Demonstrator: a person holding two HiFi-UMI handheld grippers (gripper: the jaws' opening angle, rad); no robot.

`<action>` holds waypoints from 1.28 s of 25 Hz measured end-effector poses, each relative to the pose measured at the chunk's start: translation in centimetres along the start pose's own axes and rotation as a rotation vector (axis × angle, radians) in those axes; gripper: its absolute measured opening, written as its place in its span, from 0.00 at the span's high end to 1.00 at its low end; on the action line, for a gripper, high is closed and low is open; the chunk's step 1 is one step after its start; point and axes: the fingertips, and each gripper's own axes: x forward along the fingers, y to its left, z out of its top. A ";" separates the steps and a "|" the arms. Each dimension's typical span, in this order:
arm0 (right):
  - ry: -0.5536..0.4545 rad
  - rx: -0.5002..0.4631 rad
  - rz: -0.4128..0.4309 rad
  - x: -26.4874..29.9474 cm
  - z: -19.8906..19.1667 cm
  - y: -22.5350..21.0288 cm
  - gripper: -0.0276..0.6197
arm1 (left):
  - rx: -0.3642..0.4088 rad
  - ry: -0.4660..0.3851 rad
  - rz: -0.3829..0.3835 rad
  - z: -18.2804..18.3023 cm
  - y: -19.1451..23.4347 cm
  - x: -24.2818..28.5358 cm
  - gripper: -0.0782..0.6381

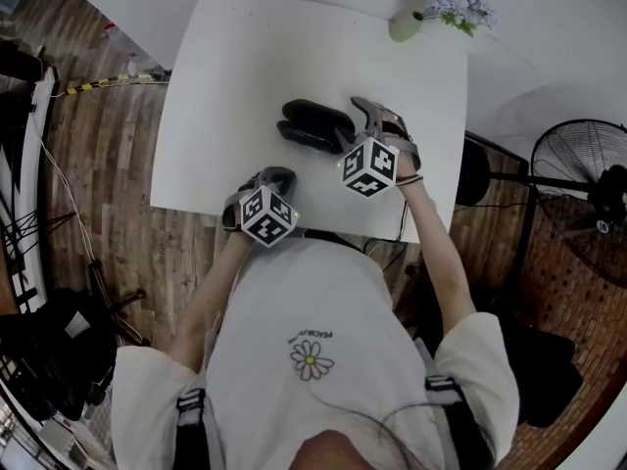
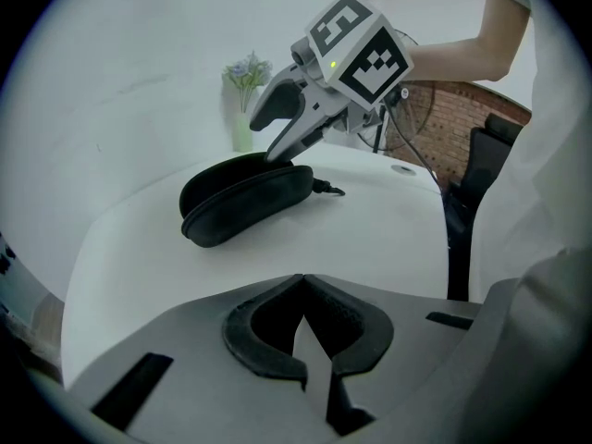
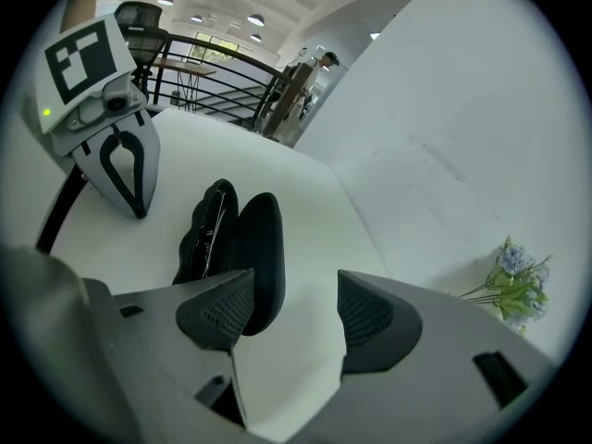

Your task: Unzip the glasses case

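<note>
The glasses case [image 1: 313, 123] sits near the middle of the white table [image 1: 225, 86]. From the right gripper view its two halves [image 3: 242, 239] are already gaping apart, so I'd say the zip is mostly or fully run. The little zip pull [image 2: 328, 189] sticks out at one end, on the side toward the person.

The right gripper [image 1: 364, 116] is right over the case with its tips down by the top shell. Its jaws stand wide apart with nothing between them. The left gripper [image 1: 274, 176] hangs back at the near table edge, well apart from the case, jaws pressed together on nothing.

If any zip is left, I'd bring the left one in to pin the bottom shell first. That case is light and will probably just skate on the smooth top otherwise. Then pinch the pull itself, not the fabric, and drag it along the seam's curve rather than yanking upward.
</note>
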 end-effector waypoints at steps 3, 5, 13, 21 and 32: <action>-0.008 0.010 0.009 -0.3 0.1 0.1 0.57 | -0.005 -0.004 0.004 0.1 0.2 -0.1 0.87; -0.021 0.024 0.011 -0.9 0.3 0.0 0.57 | -0.011 -0.032 0.013 0.8 0.6 -0.5 0.87; -0.220 0.314 -0.098 -6.6 3.8 -6.3 0.57 | -0.088 -0.358 0.101 10.9 6.4 -7.0 0.87; -0.582 0.738 -0.444 -17.1 5.6 -16.4 0.63 | -0.154 -0.892 0.384 23.9 14.1 -20.3 0.87; -0.662 0.984 -0.697 -23.3 1.7 -14.4 0.95 | -0.152 -1.072 0.543 26.0 13.0 -26.6 0.87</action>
